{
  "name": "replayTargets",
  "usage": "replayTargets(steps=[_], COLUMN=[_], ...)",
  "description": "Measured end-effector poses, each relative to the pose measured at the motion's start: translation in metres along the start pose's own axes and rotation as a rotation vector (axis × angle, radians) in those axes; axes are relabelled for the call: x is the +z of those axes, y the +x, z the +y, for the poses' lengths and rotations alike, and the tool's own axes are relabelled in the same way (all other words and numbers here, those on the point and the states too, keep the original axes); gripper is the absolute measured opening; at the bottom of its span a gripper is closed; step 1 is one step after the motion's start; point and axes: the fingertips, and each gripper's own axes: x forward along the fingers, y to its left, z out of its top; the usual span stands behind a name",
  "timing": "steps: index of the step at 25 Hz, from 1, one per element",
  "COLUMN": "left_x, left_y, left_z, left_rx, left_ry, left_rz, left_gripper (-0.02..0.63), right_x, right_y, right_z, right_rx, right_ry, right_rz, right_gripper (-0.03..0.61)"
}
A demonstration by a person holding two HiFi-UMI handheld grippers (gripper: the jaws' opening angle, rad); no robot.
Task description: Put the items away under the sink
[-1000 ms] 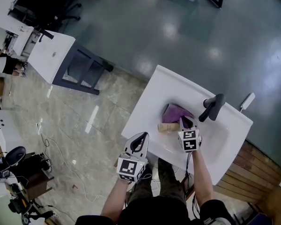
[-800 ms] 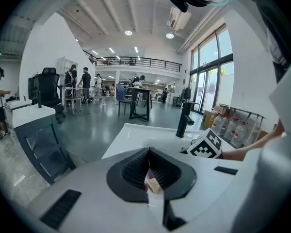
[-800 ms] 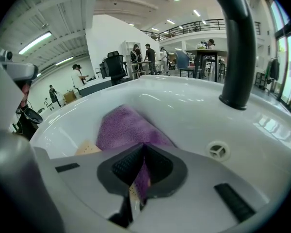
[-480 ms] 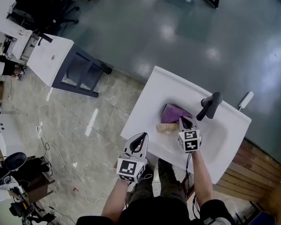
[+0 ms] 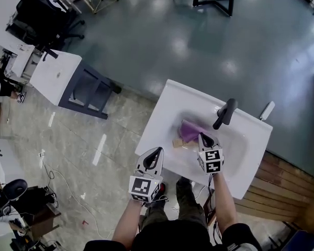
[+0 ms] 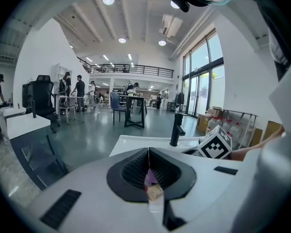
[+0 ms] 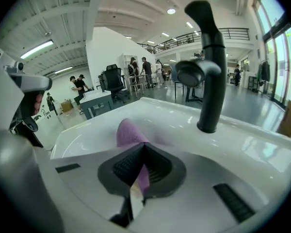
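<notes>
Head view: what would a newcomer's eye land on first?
A white sink with a black faucet stands on the open floor directly below the person. In its basin is a purple cloth, pinched by the shut right gripper. The left gripper hangs shut and empty near the sink's front edge.

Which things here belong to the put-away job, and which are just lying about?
Job: purple cloth, held by the right gripper; tan block beside it in the basin; white sink; left gripper, shut, empty.
Lying about: black faucet; white table; black office chair; floor cables.
</notes>
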Motion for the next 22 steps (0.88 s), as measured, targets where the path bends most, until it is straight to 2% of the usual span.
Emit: replayTargets(steps=[14, 22], left_x=[0.038, 0.064], left_y=[-0.053, -0.095], left_z=[-0.011, -0.014], left_rx=[-0.079, -0.144], left_ry=[0.067, 0.098], left_rz=[-0.103, -0.177], left_gripper=[0.009, 0.009], right_x=[0.05, 0.091], right_y=[-0.11, -0.183], right_z=[0.021, 0.066], right_rx=[-0.128, -0.19], right_ry=[0.033, 0.003], right_rz=[-0.176, -0.306], right_gripper=[0.029, 0.029])
